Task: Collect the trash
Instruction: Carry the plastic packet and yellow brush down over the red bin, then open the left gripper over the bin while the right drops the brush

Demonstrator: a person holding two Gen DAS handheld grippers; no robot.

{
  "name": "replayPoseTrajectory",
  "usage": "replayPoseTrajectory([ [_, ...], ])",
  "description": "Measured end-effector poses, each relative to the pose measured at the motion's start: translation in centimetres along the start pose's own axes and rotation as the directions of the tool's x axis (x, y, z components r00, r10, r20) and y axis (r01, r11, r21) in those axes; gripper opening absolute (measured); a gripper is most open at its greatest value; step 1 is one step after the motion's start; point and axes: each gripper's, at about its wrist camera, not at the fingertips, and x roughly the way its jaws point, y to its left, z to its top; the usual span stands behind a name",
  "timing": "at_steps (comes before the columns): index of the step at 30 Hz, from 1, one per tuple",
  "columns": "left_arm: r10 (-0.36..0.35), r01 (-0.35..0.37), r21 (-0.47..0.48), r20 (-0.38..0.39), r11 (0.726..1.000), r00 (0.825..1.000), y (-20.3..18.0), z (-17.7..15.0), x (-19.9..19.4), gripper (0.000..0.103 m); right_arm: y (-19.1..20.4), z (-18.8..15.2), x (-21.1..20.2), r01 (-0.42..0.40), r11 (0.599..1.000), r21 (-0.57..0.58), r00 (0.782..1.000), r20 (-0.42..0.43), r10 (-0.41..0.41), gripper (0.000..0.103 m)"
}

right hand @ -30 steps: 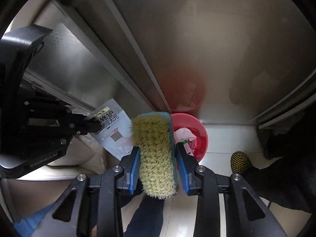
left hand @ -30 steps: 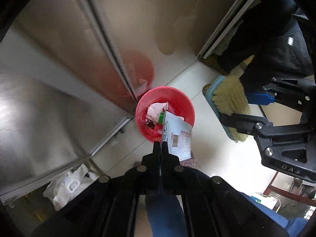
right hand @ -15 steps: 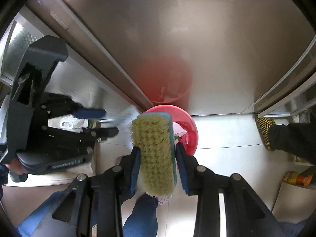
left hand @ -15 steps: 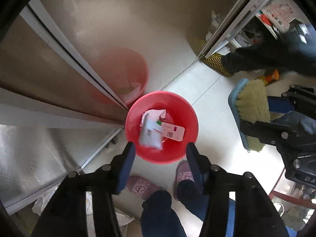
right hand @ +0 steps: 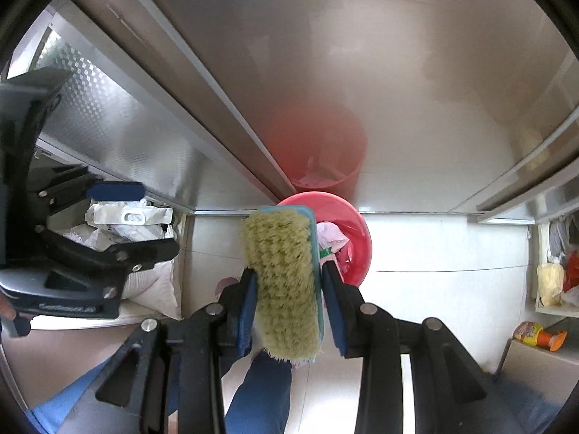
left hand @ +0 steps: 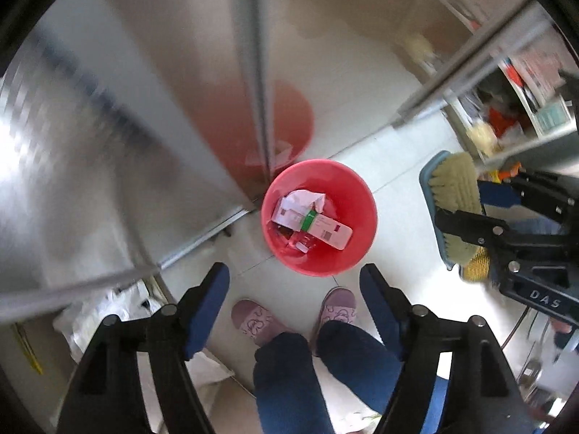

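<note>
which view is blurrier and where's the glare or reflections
Left wrist view is blurrier: the metal cabinet panels smear with motion on the left and the shelves at upper right are soft, while the red bin stays fairly sharp. Right wrist view is crisper; the brush bristles read clearly. Both views show a red reflection of the bin on the steel, with fisheye bending at the edges.

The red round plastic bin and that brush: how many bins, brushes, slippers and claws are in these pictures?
Red round plastic bin: 1
Yellow-bristled scrub brush with blue back: 1
Pink slippers: 2
Claws: 2, left claw opening with nothing in it, right claw clamped on the brush
Total: 6
</note>
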Motion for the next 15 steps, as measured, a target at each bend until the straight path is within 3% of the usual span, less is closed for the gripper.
replayPoseTrajectory([
  [5,0.033,-0.032,-0.029,0.007,0.999,0.999,1.2,-0.1,1.8,0.083,-0.2,0.1,3.1,0.008,0.999,-0.033,1.000,-0.009,-0.008,0.033],
  [13,0.028,-0.027,-0.053,0.014,0.998,1.000,2.8,-0.5,3.5,0.094,-0.3,0.1,6.5,0.028,0.998,-0.054,0.999,-0.033,-0.030,0.033],
  [15,0.024,-0.023,-0.060,0.022,0.998,0.999,3.1,-0.5,3.8,0.101,-0.3,0.1,7.2,0.040,0.998,-0.055,0.998,-0.038,-0.042,0.033],
])
